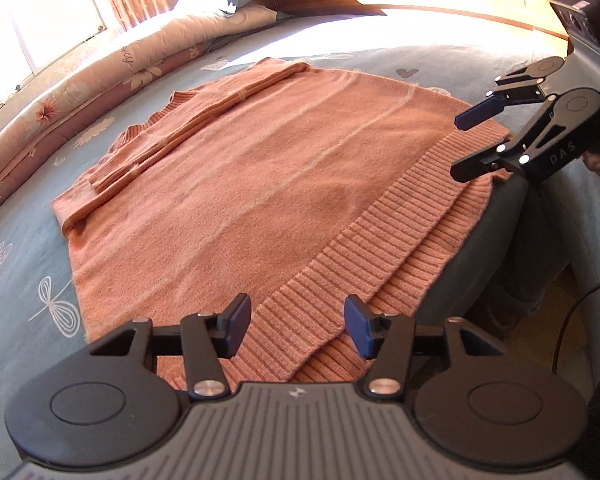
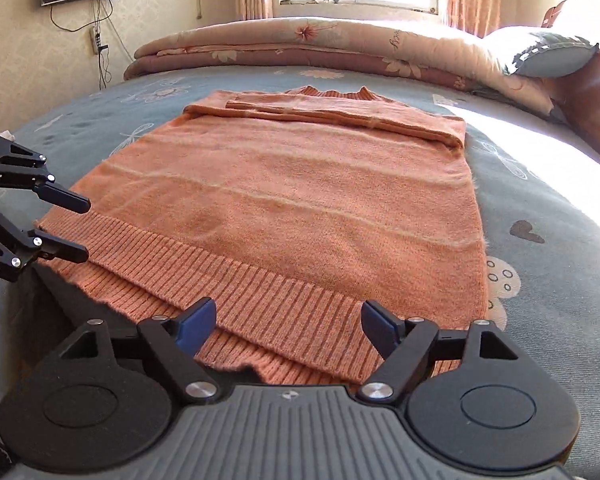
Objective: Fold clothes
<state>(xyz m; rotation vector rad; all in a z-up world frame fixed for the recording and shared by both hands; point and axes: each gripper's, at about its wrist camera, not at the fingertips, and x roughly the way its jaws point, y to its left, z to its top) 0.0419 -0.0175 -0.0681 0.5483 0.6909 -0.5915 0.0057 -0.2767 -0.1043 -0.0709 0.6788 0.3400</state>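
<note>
Left wrist view: The orange sweater lies flat on the blue bedspread, sleeves folded across the chest, ribbed hem nearest the bed's edge.
Left gripper: jaws parted and empty above the hem, apparently lined up to take one corner.
Right wrist view: The right gripper hovers wide and empty over the other end of the hem.
Likely purpose: both ends of the hem are within reach for lifting together toward the collar.
</note>
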